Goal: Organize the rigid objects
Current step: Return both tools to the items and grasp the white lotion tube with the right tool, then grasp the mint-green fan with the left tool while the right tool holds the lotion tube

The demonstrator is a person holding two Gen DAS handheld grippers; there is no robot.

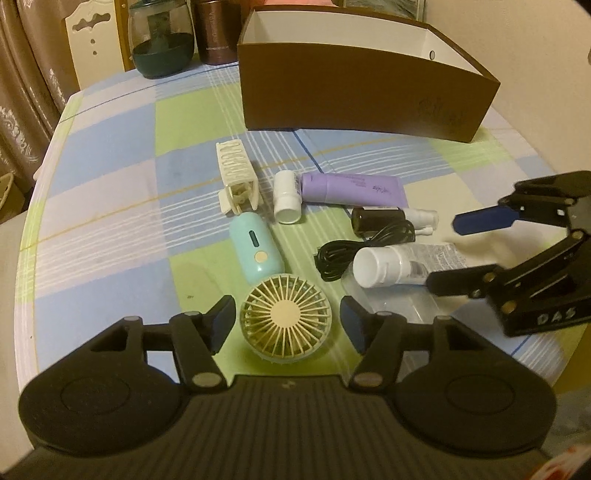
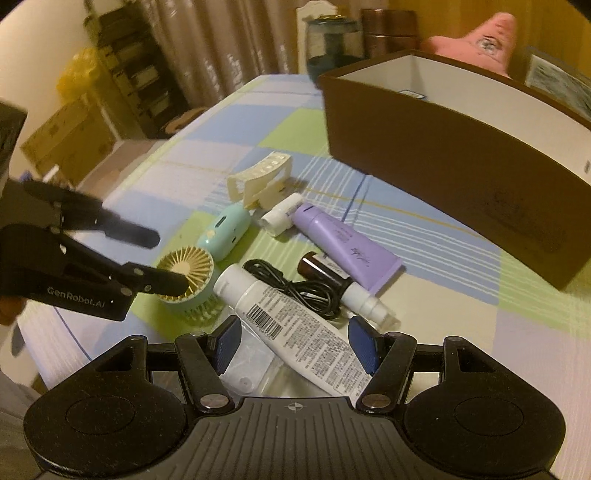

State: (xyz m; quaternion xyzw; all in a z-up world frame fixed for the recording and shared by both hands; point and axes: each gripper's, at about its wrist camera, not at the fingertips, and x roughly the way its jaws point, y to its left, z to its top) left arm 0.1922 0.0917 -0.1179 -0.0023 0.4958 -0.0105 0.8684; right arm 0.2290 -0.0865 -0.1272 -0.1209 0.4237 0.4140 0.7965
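Note:
A teal handheld fan [image 1: 284, 317] [image 2: 188, 280] lies on the checked tablecloth. My left gripper [image 1: 288, 321] is open, its fingers on either side of the fan head. My right gripper [image 2: 293, 341] is open around the lower end of a white tube [image 2: 295, 332] [image 1: 391, 267]. Beyond lie a purple tube [image 1: 351, 188] [image 2: 347, 243], a small white bottle [image 1: 286, 197], a cream clip [image 1: 236, 181], a dark spray bottle [image 1: 388, 218] and a black cable [image 1: 354, 247]. An open brown box [image 1: 354, 92] [image 2: 461, 162] stands behind them.
A glass jar [image 1: 160, 37] and a brown canister [image 1: 216, 31] stand at the table's far edge. A clear plastic piece [image 2: 251, 365] lies under the white tube. A pink plush [image 2: 476, 37] sits behind the box. The table's left edge drops off toward curtains.

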